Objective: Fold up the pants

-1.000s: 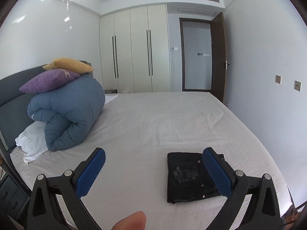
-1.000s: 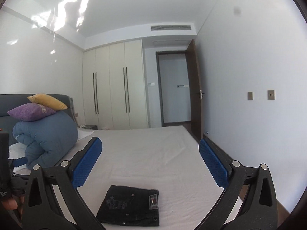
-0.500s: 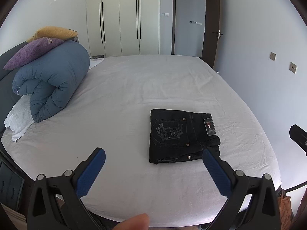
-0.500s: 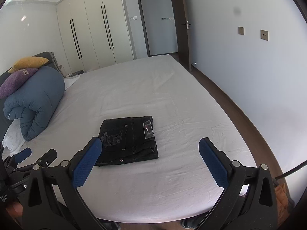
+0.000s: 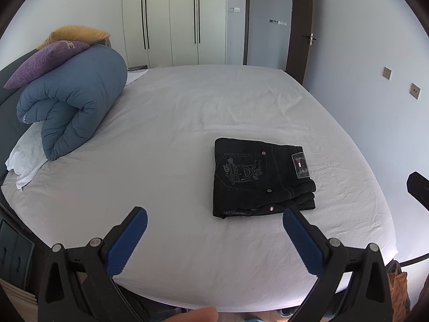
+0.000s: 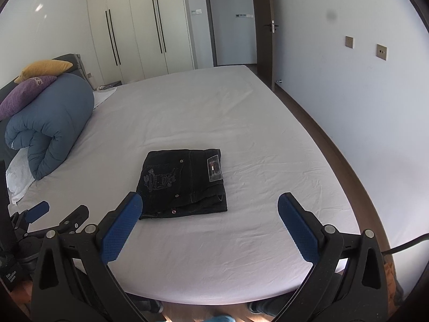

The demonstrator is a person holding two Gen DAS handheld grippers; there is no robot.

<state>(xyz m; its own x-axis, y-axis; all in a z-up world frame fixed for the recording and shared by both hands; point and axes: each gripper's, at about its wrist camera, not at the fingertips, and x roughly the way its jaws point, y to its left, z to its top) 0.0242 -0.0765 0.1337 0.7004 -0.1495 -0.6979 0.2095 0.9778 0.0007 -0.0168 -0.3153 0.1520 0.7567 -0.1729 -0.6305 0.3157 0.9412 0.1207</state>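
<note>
Black jeans (image 5: 257, 177) lie folded into a compact rectangle on the white bed sheet (image 5: 174, 134), back pocket embroidery and a waist label facing up. They also show in the right wrist view (image 6: 185, 179). My left gripper (image 5: 214, 220) is open and empty, held above the bed's near edge, short of the jeans. My right gripper (image 6: 206, 206) is open and empty, also near the front edge, with the jeans just beyond its left fingertip. The left gripper (image 6: 51, 214) shows at the lower left of the right wrist view.
A rolled blue duvet (image 5: 72, 107) with purple (image 5: 45, 59) and yellow (image 5: 72, 33) pillows lies at the bed's left end. White wardrobes (image 5: 174, 21) and an open door (image 5: 300, 26) stand behind. A wall (image 6: 375, 107) runs along the right side.
Both grippers have tilted down from looking across the room to looking down on the bed. The folded jeans now sit fully in view in front of both. Both stay open.
</note>
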